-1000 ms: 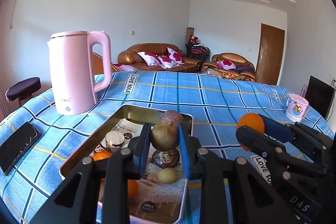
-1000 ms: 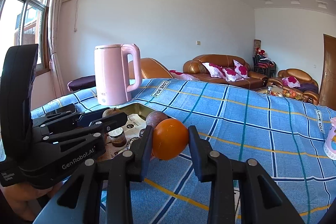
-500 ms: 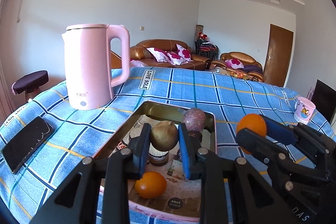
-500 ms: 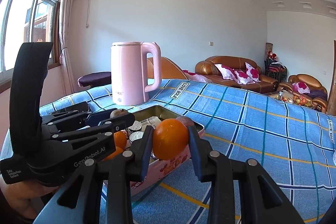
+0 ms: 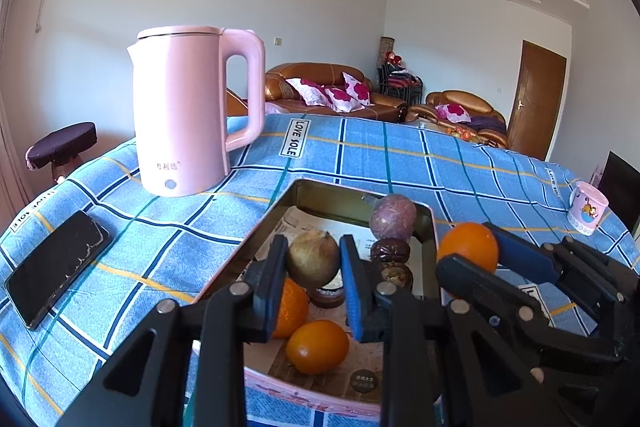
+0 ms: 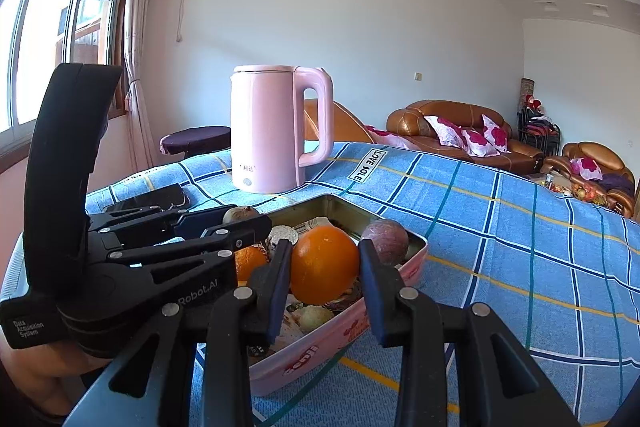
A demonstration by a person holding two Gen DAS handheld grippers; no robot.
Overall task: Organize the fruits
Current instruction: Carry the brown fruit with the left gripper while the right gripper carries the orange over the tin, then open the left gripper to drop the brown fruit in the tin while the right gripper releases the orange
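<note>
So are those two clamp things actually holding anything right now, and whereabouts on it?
Yes. The left hand-held gripper pinches a brownish round fruit by its sides; the right hand-held gripper squeezes an orange across its middle. Both hang over the pink tin tray.

Over the pink tin (image 5: 436, 239) both grippers crowd each other: the left gripper (image 5: 313, 269) and right gripper (image 6: 325, 269) sit side by side with little room between. Inside, two oranges (image 5: 318, 347), a purple passion fruit (image 5: 392, 217) and small jars (image 5: 326, 295) fill the floor. The pink kettle (image 5: 188, 109) blocks the far left; beyond the tin, blue checked tablecloth (image 6: 520, 227) lies open.
</note>
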